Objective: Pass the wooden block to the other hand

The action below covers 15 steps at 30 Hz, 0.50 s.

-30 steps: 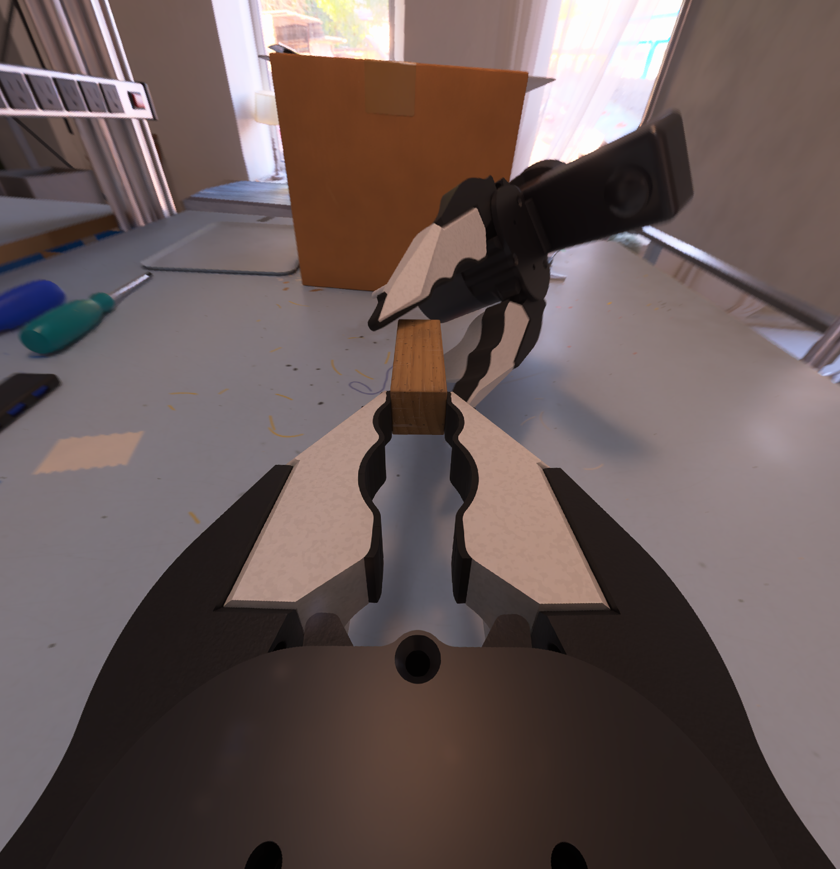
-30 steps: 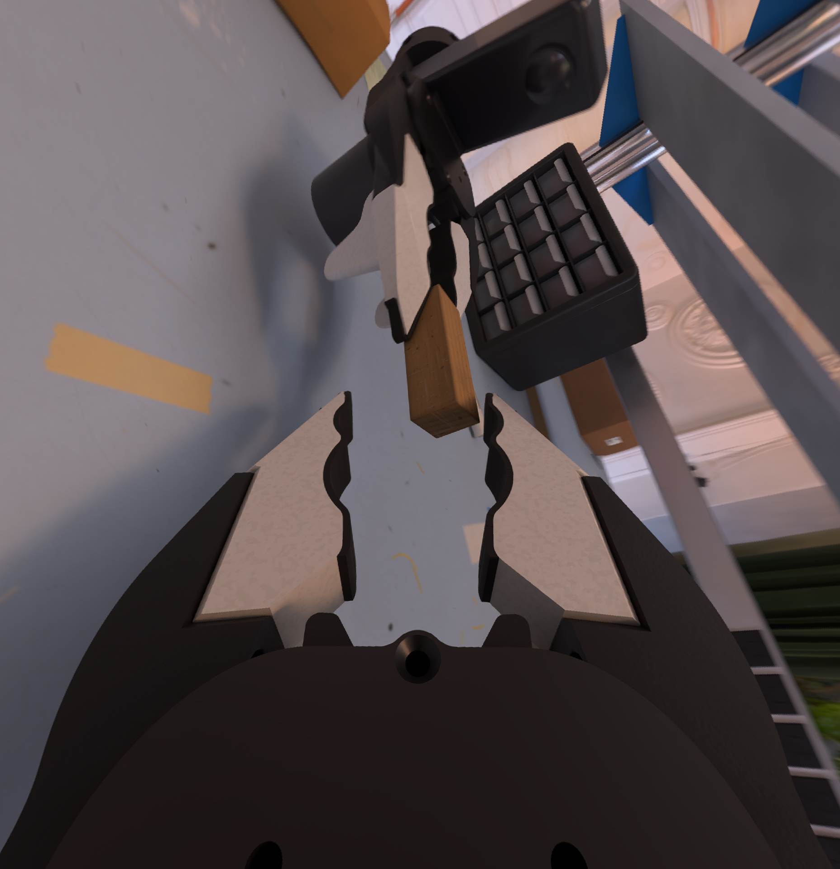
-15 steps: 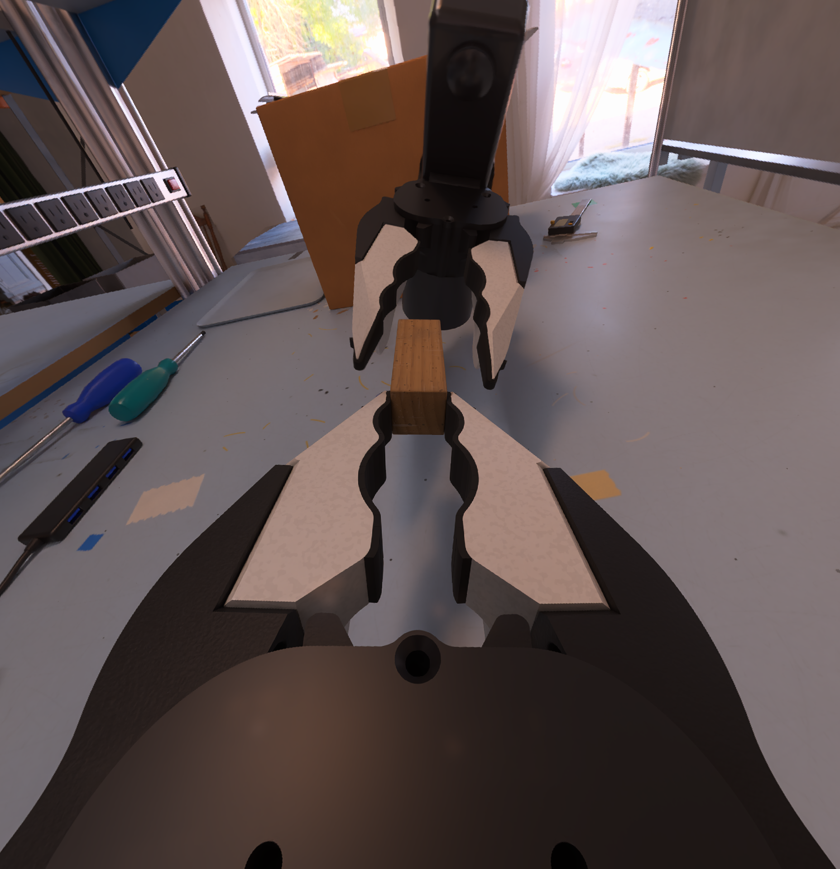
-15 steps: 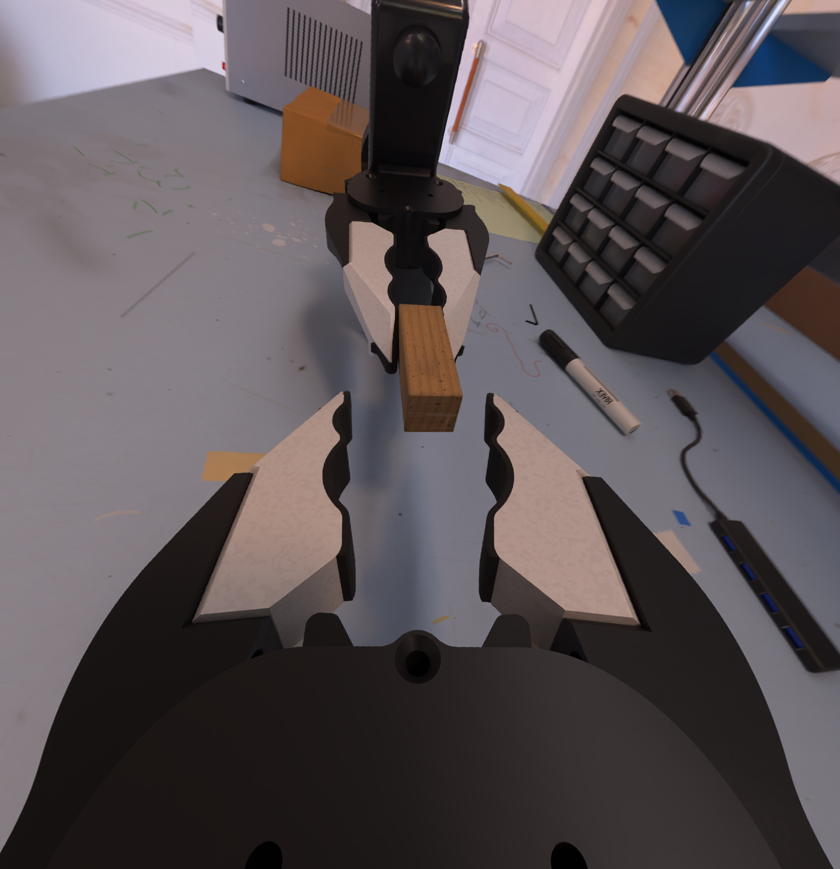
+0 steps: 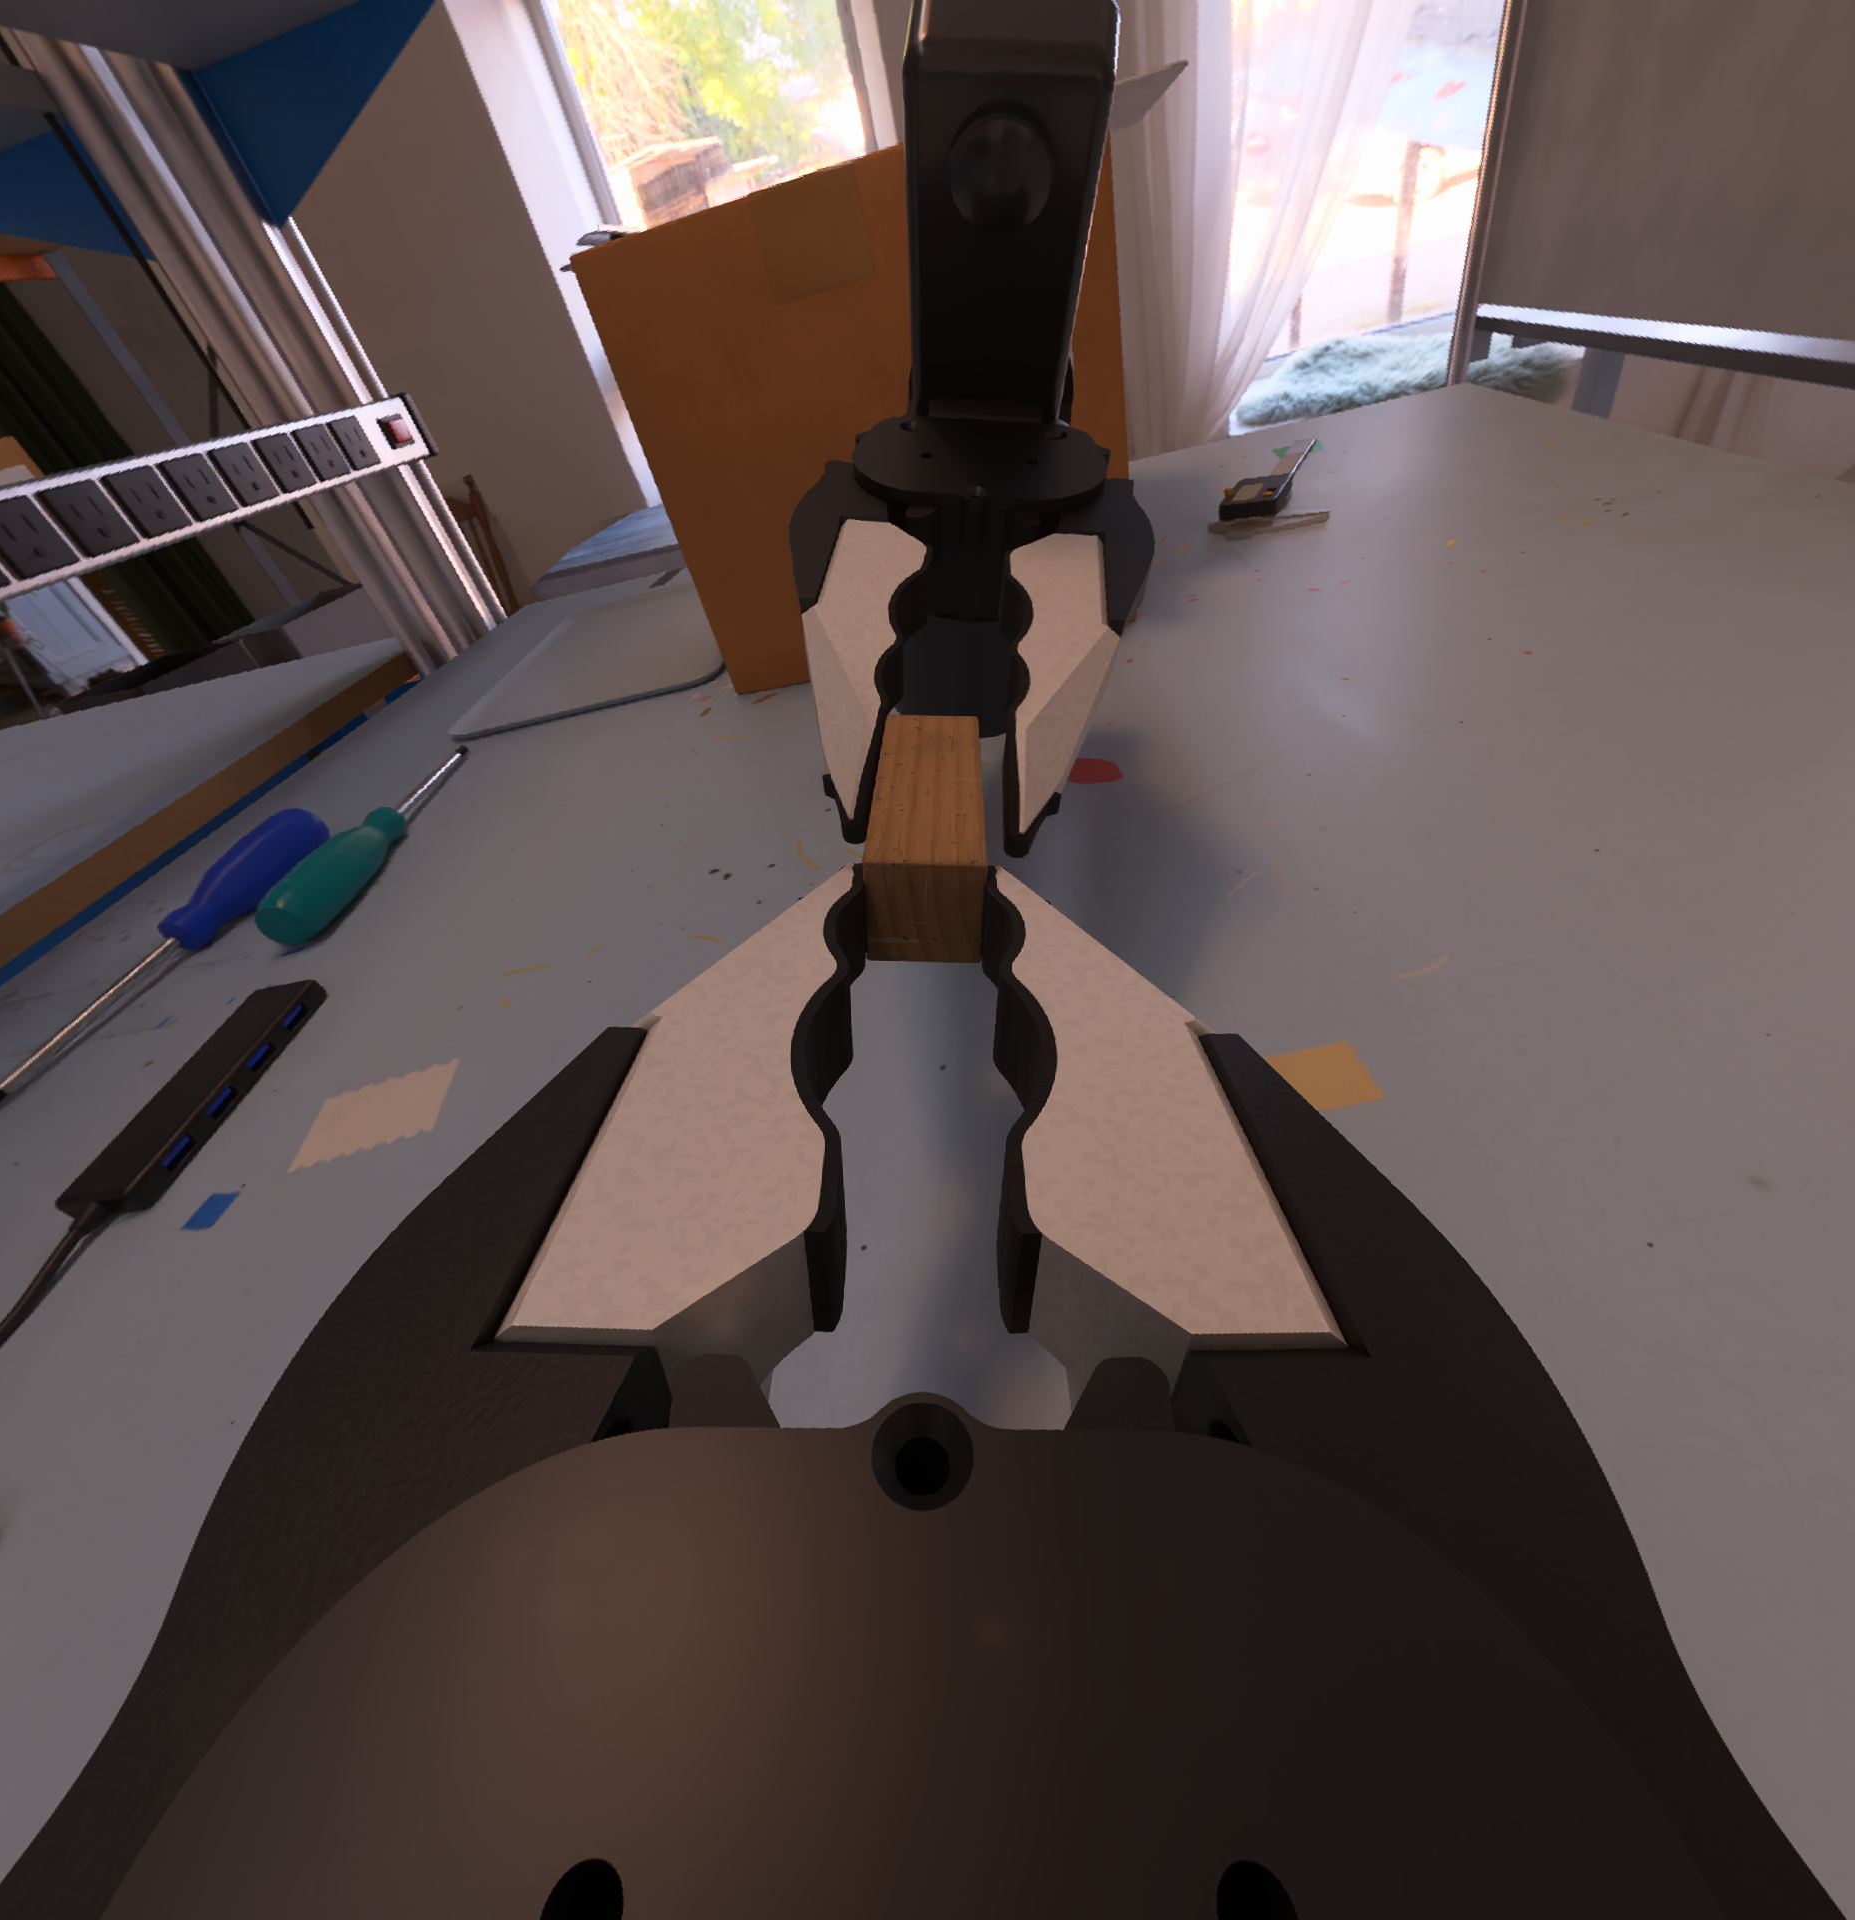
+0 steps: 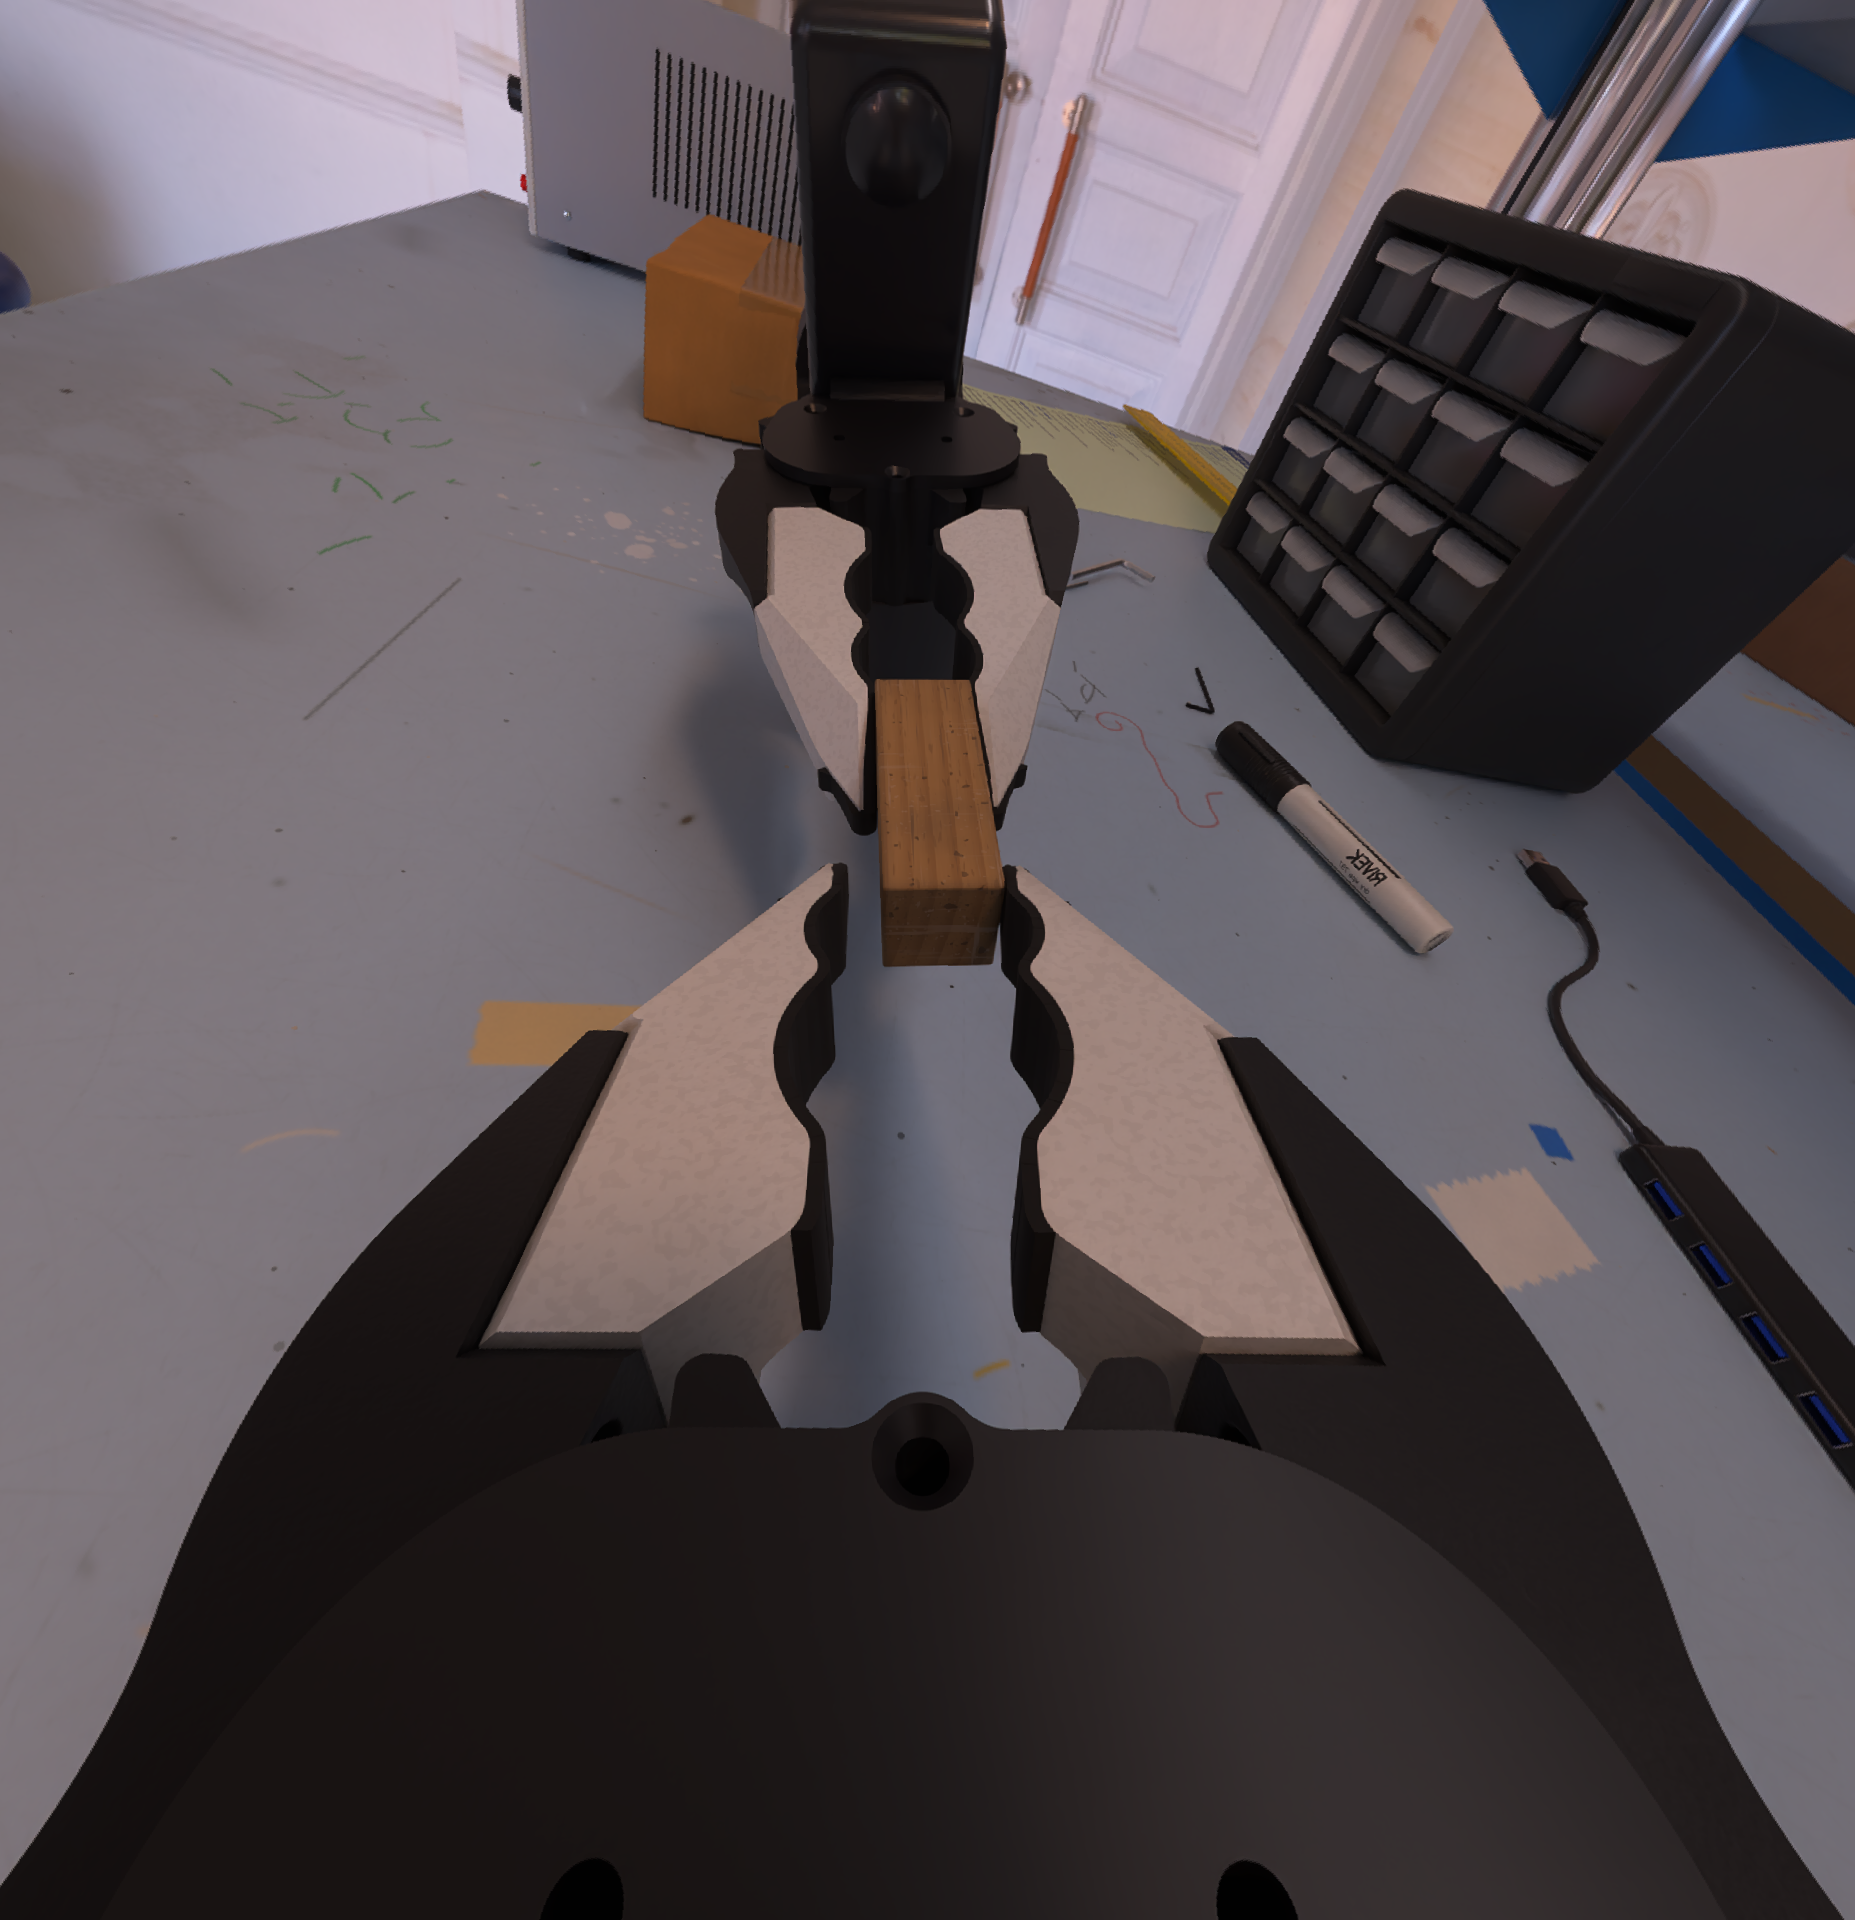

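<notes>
While the left gripper (image 5: 923,914) clamps the light-brown, straight-grained wooden block (image 5: 925,831), the right gripper (image 6: 923,914) stands open.

Daylight from my windows (image 5: 1349,197) glares past the table's (image 5: 1525,831) far edge; everything sharp, edges bowed by wide-angle.

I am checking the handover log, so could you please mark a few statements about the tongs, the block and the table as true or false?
1. The left tongs grip the wooden block. True.
2. The right tongs are clamped shut on it. False: open, with a gap on one side.
3. The block lies on the table. False: it is held above it.
4. A marker lies beside the black drawer organiser. True.
</notes>
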{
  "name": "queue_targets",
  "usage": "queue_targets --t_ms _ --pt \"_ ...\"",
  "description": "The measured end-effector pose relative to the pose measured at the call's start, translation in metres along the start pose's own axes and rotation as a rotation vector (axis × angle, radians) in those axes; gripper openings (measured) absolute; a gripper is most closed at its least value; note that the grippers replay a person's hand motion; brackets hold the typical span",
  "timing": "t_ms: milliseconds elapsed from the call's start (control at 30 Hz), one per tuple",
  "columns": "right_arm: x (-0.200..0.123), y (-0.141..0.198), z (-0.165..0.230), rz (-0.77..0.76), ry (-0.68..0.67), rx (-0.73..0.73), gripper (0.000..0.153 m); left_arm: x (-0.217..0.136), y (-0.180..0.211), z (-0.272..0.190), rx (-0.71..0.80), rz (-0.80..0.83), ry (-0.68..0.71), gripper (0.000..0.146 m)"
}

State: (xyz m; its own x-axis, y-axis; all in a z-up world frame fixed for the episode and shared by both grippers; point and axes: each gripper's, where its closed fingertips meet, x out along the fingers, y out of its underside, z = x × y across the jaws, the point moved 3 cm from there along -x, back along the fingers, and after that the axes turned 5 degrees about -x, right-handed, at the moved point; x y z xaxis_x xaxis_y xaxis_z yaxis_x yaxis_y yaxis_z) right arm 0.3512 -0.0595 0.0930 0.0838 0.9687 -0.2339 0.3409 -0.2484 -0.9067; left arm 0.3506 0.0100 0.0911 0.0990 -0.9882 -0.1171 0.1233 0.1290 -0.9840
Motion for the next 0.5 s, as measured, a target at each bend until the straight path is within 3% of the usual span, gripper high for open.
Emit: queue_targets --t_ms 100,300,400,500 --pt "-0.0015 -0.0008 0.0000 -0.013 -0.010 0.005 0.021 0.0009 -0.0002 -0.0017 -0.001 0.000 0.012 0.021" --pt "-0.0008 0.0032 -0.0025 0.030 -0.011 0.049 0.021 0.0028 0.0051 0.0016 -0.015 0.034 -0.015 0.022" --pt "-0.0008 0.0039 -0.0038 0.032 -0.010 0.073 0.021 0.0035 0.0061 0.0034 -0.013 0.039 -0.033 0.041" --pt "-0.0007 0.0053 -0.0046 0.038 0.003 0.057 0.021 0.0036 0.0059 0.0039 -0.039 0.043 -0.035 0.043"
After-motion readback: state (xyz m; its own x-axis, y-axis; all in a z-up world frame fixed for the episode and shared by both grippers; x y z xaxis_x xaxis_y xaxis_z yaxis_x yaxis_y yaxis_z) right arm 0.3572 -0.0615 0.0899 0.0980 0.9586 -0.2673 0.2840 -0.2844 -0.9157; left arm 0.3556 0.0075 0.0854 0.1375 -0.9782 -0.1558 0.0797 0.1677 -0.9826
